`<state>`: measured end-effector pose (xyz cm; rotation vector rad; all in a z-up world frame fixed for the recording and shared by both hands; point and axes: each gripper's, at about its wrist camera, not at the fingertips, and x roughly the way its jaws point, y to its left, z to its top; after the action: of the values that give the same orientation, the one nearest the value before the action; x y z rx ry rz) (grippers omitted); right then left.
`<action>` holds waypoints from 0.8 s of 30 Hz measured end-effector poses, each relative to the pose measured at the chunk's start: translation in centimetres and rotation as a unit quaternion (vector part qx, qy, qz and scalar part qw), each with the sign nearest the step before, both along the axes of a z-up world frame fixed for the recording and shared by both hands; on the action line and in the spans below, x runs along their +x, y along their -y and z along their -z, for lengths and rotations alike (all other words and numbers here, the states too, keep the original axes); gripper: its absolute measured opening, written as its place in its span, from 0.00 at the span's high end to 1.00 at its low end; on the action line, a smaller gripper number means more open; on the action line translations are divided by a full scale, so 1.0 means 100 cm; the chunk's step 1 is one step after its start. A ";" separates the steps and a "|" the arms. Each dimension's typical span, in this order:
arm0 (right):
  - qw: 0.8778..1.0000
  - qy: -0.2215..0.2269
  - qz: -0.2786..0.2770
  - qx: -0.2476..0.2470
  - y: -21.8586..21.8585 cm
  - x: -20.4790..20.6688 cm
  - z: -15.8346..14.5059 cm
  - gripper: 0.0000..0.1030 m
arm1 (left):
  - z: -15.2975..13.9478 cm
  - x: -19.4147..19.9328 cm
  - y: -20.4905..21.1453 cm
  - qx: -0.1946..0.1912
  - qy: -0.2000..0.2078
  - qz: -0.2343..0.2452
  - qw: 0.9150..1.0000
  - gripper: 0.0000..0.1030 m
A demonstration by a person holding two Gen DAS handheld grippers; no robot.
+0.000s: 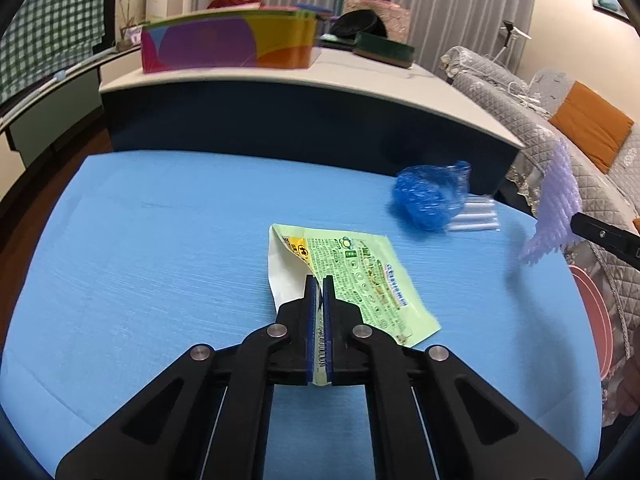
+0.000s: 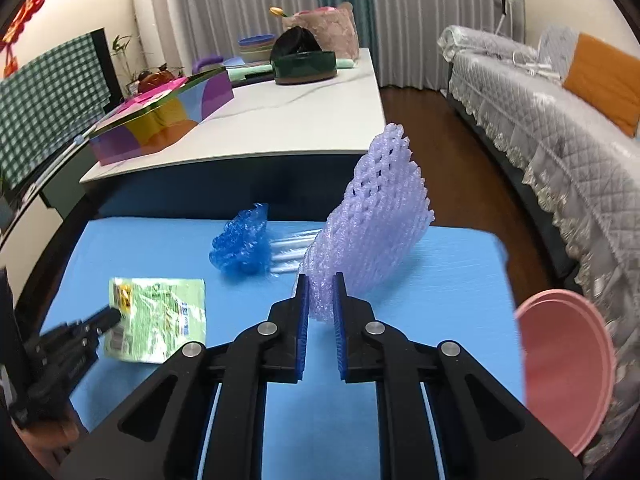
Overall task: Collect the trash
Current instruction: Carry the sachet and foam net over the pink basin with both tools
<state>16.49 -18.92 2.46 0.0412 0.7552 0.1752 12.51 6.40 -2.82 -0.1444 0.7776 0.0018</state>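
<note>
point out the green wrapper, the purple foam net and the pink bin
green wrapper [image 1: 360,276], left wrist view, on its printed face.
purple foam net [image 2: 372,232], right wrist view, middle of the mesh.
pink bin [image 2: 568,376], right wrist view, on its inner wall.

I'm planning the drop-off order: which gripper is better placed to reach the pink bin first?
Probably the right gripper. It holds the purple foam net, and the pink bin sits just off its right side. The left gripper, clamped on the green wrapper, is farther across the blue table.
</note>
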 end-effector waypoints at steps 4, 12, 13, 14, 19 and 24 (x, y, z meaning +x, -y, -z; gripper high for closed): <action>1.000 0.001 -0.016 -0.005 0.017 -0.017 -0.016 0.88 | -0.013 -0.008 0.009 0.005 0.019 0.014 1.000 0.98; 0.997 0.032 -0.063 -0.025 0.033 -0.052 -0.049 0.88 | -0.033 -0.023 0.031 0.002 0.052 0.042 0.998 0.98; 0.997 0.042 -0.066 -0.023 0.038 -0.059 -0.051 0.88 | -0.035 -0.024 0.034 0.003 0.056 0.046 0.997 0.98; 0.996 0.047 -0.067 -0.021 0.041 -0.063 -0.051 0.88 | -0.036 -0.024 0.037 0.002 0.059 0.048 0.997 0.98; 0.998 0.043 -0.044 0.017 0.067 -0.075 -0.035 0.88 | -0.045 -0.028 0.054 -0.001 0.073 0.061 0.995 0.98; 0.997 0.063 -0.029 0.016 0.086 -0.081 -0.036 0.88 | -0.046 -0.029 0.075 0.004 0.077 0.079 0.994 0.98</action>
<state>8.43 -27.51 6.01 0.0379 0.6280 0.2436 9.58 -1.12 1.81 -0.0745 0.6328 -0.1555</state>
